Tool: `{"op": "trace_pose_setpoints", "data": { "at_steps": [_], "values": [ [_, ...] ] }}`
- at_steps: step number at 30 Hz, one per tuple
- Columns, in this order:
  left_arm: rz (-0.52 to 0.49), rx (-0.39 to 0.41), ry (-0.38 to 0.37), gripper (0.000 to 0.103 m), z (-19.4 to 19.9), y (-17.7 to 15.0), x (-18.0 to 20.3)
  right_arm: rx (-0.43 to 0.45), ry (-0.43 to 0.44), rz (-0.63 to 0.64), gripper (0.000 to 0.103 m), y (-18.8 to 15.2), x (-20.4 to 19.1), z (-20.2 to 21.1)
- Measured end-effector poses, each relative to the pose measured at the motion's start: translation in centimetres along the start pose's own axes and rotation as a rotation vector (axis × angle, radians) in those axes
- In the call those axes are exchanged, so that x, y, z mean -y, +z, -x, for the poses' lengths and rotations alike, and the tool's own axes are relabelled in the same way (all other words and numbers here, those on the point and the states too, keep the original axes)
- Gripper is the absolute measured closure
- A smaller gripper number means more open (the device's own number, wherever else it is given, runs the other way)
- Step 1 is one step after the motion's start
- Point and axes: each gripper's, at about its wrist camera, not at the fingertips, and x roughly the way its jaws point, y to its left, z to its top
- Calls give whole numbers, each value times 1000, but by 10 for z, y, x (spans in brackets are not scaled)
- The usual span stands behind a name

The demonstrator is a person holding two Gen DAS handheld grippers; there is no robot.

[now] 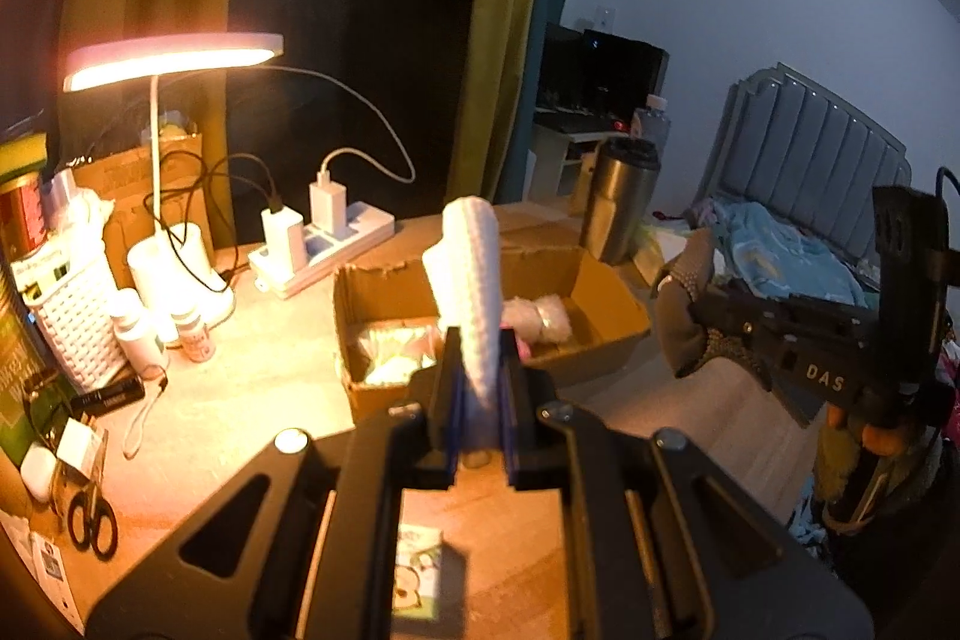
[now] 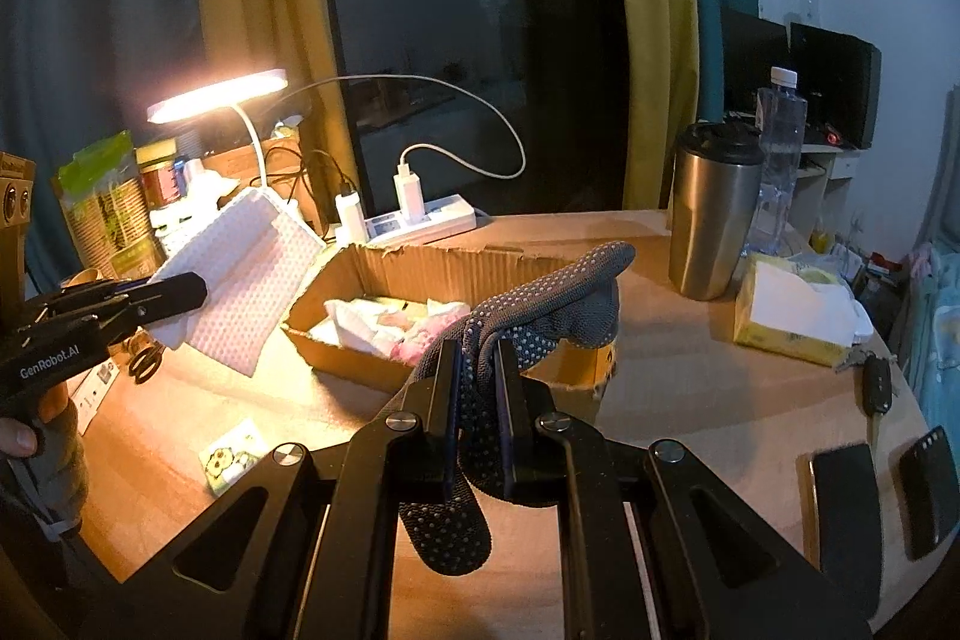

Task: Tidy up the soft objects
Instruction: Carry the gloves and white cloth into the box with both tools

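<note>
At the far left of the left wrist view, a white woven basket point(image 1: 75, 316), small bottles point(image 1: 195, 337) and black scissors point(image 1: 91, 520) crowd the counter point(image 1: 252, 400) under a lit desk lamp point(image 1: 174, 55). Right of the lamp's base, a white power strip point(image 1: 324, 250) with two chargers lies behind the open cardboard box point(image 1: 606, 304), which holds pale crumpled soft items. A steel tumbler point(image 1: 621, 196) stands behind the box's right end.

In the lower centre of that view, the left gripper point(image 1: 480, 382) is clamped on a folded white cloth point(image 1: 471, 280), which stands up from the jaws in front of the box, off the counter.

In the right wrist view, the same cloth shows at middle left, sticking out from the left gripper's tip above the box's left end. At lower centre, the right gripper point(image 2: 479, 388) is pinched tight on a grey dotted glove point(image 2: 558, 304); the glove's fingers reach up and right over the box's near wall, and its cuff hangs below the jaws. Further right stand the tumbler, a clear water bottle point(image 2: 780, 160) and a yellow tissue pack point(image 2: 792, 310); a car key point(image 2: 876, 382) lies near the counter's right edge.
</note>
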Motion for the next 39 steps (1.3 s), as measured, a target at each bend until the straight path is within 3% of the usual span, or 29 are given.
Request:
{"op": "trace_pose_setpoints", "data": {
  "at_steps": [19, 39],
  "values": [
    [60, -46, 20, 93, -62, 20, -31, -36, -1, -8, 91, 30, 27, -63],
    [87, -163, 36, 93, -136, 5, -49, -148, -5, -45, 91, 17, 52, -132]
  ]
}}
